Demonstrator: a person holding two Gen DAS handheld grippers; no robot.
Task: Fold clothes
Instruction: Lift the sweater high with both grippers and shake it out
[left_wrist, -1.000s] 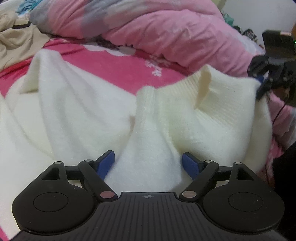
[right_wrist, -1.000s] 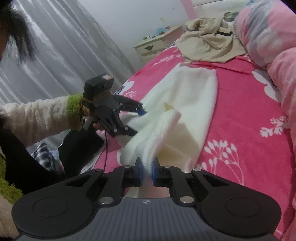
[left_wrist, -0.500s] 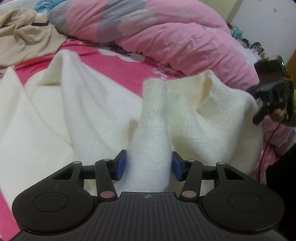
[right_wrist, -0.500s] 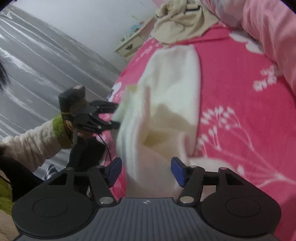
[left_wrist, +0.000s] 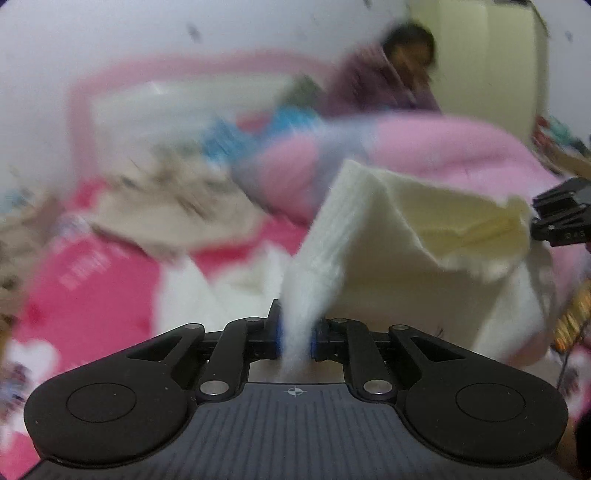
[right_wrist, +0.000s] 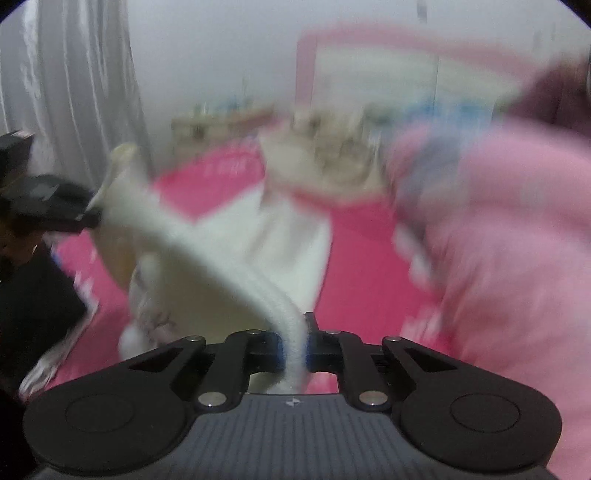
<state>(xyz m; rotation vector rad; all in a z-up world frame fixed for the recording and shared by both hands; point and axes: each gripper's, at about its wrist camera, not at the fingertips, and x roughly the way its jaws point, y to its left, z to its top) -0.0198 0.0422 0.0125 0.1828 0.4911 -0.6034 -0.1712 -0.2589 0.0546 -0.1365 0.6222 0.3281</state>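
A cream knit sweater (left_wrist: 399, 236) is lifted off the pink bed, stretched between my two grippers. My left gripper (left_wrist: 297, 338) is shut on one end of its ribbed edge. My right gripper (right_wrist: 294, 349) is shut on the other end of the sweater (right_wrist: 207, 251). Each gripper shows in the other's view: the right one at the right edge of the left wrist view (left_wrist: 561, 218), the left one at the left edge of the right wrist view (right_wrist: 55, 210). The rest of the sweater trails down onto the bed. Both views are motion-blurred.
A pink bedsheet (right_wrist: 229, 173) covers the bed. A bulky pink duvet (left_wrist: 424, 147) lies along the right. A beige garment (left_wrist: 166, 206) lies at the far end of the bed. A person in purple (left_wrist: 399, 77) stands behind the bed. A nightstand (right_wrist: 221, 118) and grey curtain (right_wrist: 77, 81) are at the far left.
Both grippers have closed on the sweater's ribbed edge and lifted it up off the bed. The cameras have swung upward toward the headboard and wall.
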